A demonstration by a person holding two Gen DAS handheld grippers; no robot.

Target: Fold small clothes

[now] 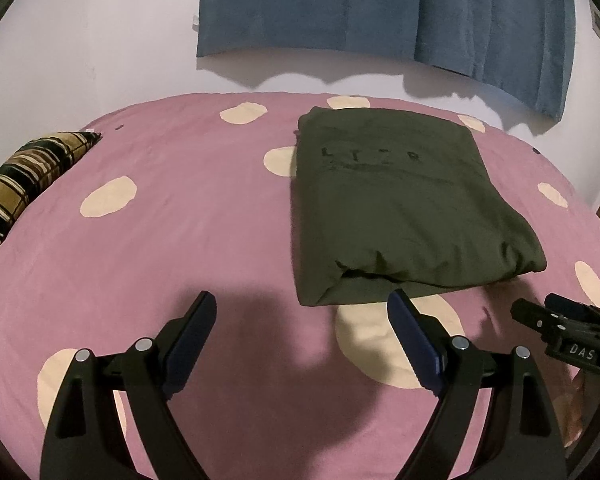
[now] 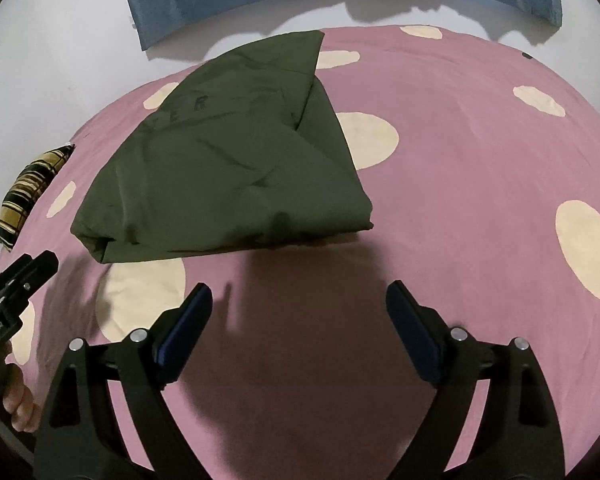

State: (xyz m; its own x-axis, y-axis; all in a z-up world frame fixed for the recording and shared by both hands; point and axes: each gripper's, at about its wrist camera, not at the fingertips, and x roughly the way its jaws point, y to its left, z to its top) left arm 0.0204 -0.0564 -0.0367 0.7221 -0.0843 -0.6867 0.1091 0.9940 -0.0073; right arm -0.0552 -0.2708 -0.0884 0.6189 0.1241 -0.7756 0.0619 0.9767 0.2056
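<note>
A dark olive-green garment (image 1: 396, 208) lies folded into a rectangle on the pink bed sheet (image 1: 188, 220), faint black lettering on top. It also shows in the right wrist view (image 2: 236, 168). My left gripper (image 1: 302, 300) is open and empty, just short of the garment's near edge and to its left. My right gripper (image 2: 299, 292) is open and empty, just short of the near edge and to its right. The right gripper also shows at the right edge of the left wrist view (image 1: 556, 320), and the left gripper at the left edge of the right wrist view (image 2: 16, 280).
The pink sheet has cream spots (image 2: 586, 248). A plaid brown and black pillow (image 1: 32, 176) lies at the bed's far left. A blue curtain (image 1: 380, 12) hangs on the white wall behind the bed.
</note>
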